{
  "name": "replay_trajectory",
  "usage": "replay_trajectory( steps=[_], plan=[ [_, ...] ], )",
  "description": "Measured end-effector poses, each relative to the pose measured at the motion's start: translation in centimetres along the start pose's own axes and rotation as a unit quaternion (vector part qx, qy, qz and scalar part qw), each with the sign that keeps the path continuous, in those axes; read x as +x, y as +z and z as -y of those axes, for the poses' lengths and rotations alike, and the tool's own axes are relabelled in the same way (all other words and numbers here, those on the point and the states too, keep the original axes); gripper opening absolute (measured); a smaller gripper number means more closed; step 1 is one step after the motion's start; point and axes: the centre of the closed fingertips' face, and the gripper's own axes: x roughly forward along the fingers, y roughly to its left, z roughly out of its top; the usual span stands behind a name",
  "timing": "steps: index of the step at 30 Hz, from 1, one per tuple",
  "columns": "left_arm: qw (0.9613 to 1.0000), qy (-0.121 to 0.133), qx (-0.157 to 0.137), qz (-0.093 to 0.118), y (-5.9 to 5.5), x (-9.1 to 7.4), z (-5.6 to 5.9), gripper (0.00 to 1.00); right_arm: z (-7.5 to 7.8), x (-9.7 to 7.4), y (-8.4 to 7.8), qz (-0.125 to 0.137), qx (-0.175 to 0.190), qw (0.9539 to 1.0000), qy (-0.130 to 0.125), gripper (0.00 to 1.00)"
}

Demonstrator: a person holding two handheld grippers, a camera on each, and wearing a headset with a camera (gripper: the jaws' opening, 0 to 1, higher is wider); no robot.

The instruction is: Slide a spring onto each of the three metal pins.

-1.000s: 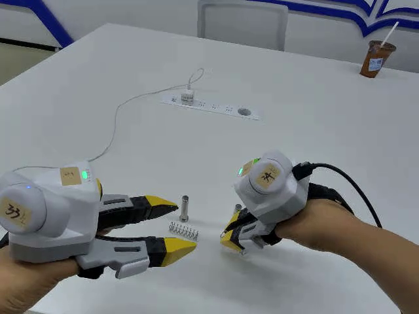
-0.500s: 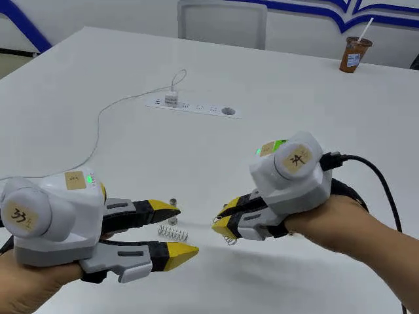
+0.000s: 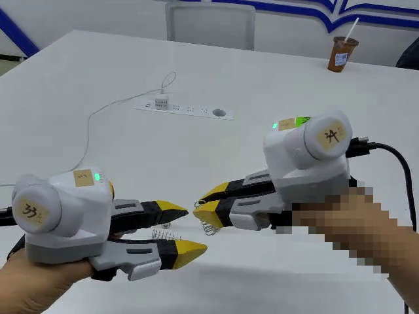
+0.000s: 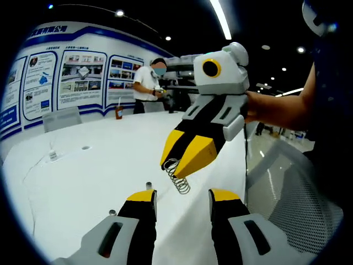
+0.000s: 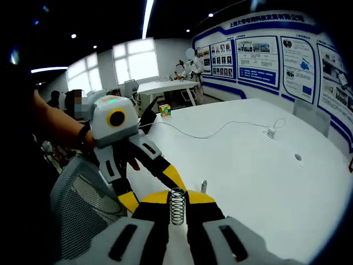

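My right gripper (image 3: pixel 200 206) is shut on a small steel spring (image 3: pixel 209 227), which hangs from its yellow tips above the white table (image 3: pixel 262 144). The right gripper view has this spring (image 5: pixel 177 205) upright between the jaws, and a short metal pin (image 5: pixel 203 185) standing on the table beyond. My left gripper (image 3: pixel 186 229) is open and holds nothing, its tips facing the right gripper's tips. A second spring (image 3: pixel 159 234) lies on the table between the left fingers, partly hidden. In the left gripper view the held spring (image 4: pixel 177 175) hangs ahead, with two pins (image 4: pixel 148 185) (image 4: pixel 112 212) on the table.
A white power strip (image 3: pixel 186 109) with a plugged charger and a cable lies mid-table. A brown drink cup with a straw (image 3: pixel 342 52) stands at the far right edge. A chair (image 3: pixel 209 23) is behind the table. People stand in the room's background.
My right gripper has risen from the table with the spring in its tips and swung level toward the left gripper. The left gripper stayed open and barely moved.
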Motion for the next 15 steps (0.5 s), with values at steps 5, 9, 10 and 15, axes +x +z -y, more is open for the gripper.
replay_trajectory(
  steps=[5,9,10,15],
  plan=[
    [0.9999,-0.005,-0.004,0.007,0.5,0.3,0.1,0.35,-0.5,0.1,0.6,0.019,0.002,0.9998,0.011,0.12],
    [0.9999,-0.007,-0.009,0.013,0.7,0.4,0.1,0.3,-0.9,0.1,0.7,0.023,0.001,0.9996,0.018,0.12],
    [0.9998,-0.007,-0.01,0.013,0.7,0.4,0.1,0.29,-1.0,0.1,0.8,0.024,0.0,0.9995,0.019,0.12],
    [0.9998,-0.006,-0.008,0.017,0.8,0.3,0.0,0.17,-1.1,0.1,0.8,0.024,-0.002,0.9994,0.023,0.12]
  ],
)
